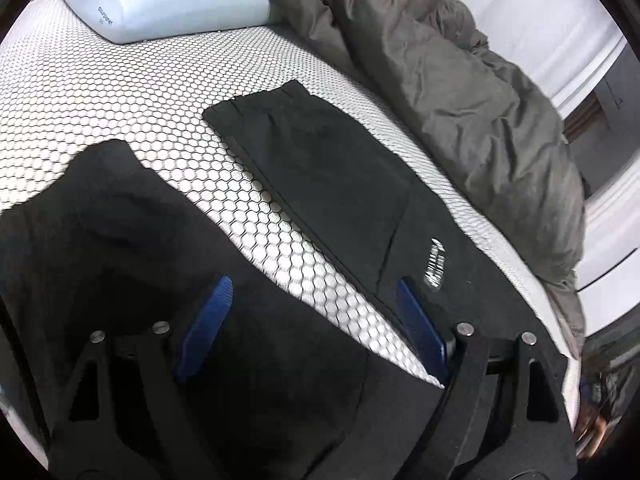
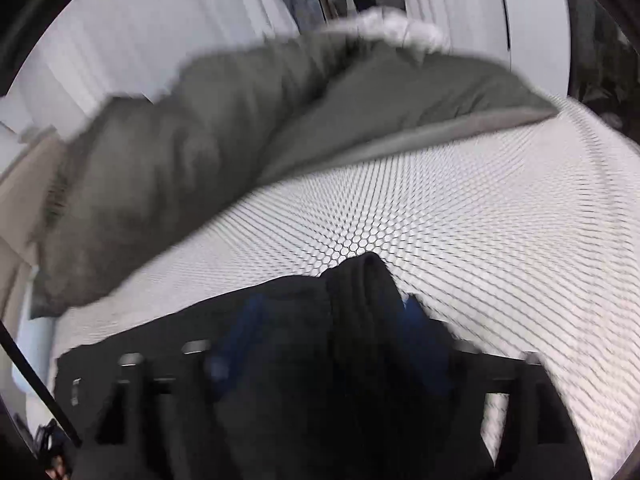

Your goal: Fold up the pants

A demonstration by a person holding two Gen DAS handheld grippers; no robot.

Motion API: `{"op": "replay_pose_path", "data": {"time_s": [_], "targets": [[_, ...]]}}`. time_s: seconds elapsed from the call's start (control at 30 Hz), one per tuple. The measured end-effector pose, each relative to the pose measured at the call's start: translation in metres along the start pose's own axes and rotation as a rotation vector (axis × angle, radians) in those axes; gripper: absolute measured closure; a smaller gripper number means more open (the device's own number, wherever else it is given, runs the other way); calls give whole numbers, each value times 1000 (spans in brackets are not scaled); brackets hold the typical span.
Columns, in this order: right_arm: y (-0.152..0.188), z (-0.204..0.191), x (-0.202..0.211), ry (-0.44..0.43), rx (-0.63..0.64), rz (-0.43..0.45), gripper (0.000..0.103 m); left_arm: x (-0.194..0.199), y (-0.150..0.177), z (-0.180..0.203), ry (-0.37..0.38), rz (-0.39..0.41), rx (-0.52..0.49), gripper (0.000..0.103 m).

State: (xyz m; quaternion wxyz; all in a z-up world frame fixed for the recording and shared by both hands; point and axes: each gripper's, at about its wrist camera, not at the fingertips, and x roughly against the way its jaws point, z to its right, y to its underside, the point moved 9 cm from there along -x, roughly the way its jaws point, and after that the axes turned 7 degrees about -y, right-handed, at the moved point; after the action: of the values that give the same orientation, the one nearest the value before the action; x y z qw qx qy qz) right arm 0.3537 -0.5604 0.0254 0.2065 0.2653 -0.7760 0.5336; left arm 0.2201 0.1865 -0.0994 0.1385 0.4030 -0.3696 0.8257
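Note:
Black pants lie on the white honeycomb-patterned mattress. One leg runs up the middle with a white logo near the lower right; the other leg lies at the left. My left gripper is open just above the crotch area, one blue finger over the left leg, the other blue finger over the right leg. In the blurred right wrist view, black pants fabric bunches up between the blue fingers of my right gripper; its grip is unclear.
A crumpled grey duvet lies along the right side of the bed and shows in the right wrist view. A pale blue pillow sits at the head. White curtains hang beyond the bed.

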Motion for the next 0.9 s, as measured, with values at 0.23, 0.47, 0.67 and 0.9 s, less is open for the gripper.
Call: {"op": "replay_pose_path", "data": {"time_s": [0.23, 0.47, 0.67, 0.9], "targets": [[109, 37, 131, -32, -21, 118, 0, 78, -4, -22, 23, 97, -70, 1], [215, 75, 131, -133, -213, 67, 11, 96, 24, -44, -1, 49, -110, 1], [205, 65, 101, -199, -270, 64, 41, 96, 46, -66, -23, 19, -83, 1], [219, 60, 149, -196, -320, 41, 88, 100, 56, -91, -61, 16, -67, 1]]}}
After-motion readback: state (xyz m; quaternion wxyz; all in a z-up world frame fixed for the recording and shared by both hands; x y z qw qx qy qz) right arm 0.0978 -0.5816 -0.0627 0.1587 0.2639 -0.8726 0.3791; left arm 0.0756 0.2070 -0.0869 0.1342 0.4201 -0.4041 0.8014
